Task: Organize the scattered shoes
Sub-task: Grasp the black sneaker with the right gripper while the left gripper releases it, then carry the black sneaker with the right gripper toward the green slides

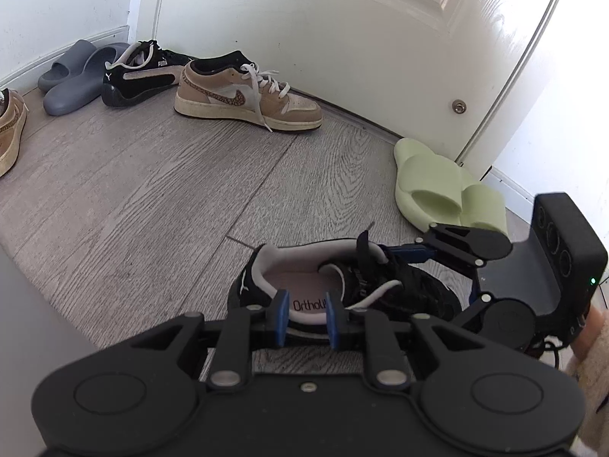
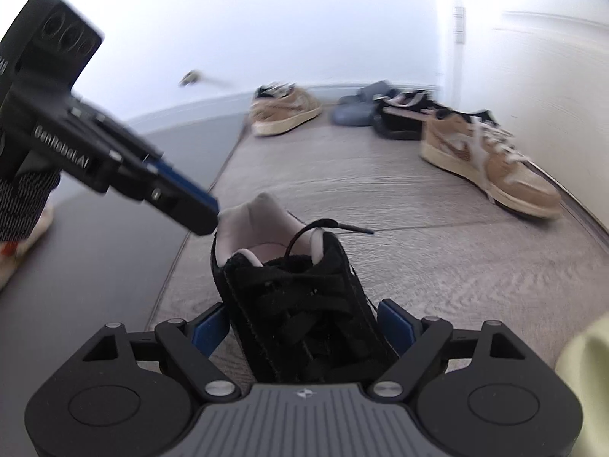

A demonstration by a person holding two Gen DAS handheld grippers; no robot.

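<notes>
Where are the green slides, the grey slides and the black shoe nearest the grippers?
Green slides [image 1: 437,186]: left wrist view, strap.
Grey slides [image 1: 74,76]: left wrist view, strap.
Black shoe [image 2: 304,304]: right wrist view, laces.

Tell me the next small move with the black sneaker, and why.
Probably lift the black sneaker slightly and carry it toward its mate by the door. The right gripper straddles the laced front, pads beside both flanks; whether they pinch is unclear. The left gripper sits open at the heel collar. The mate stands between the grey slides and a tan sneaker.
</notes>
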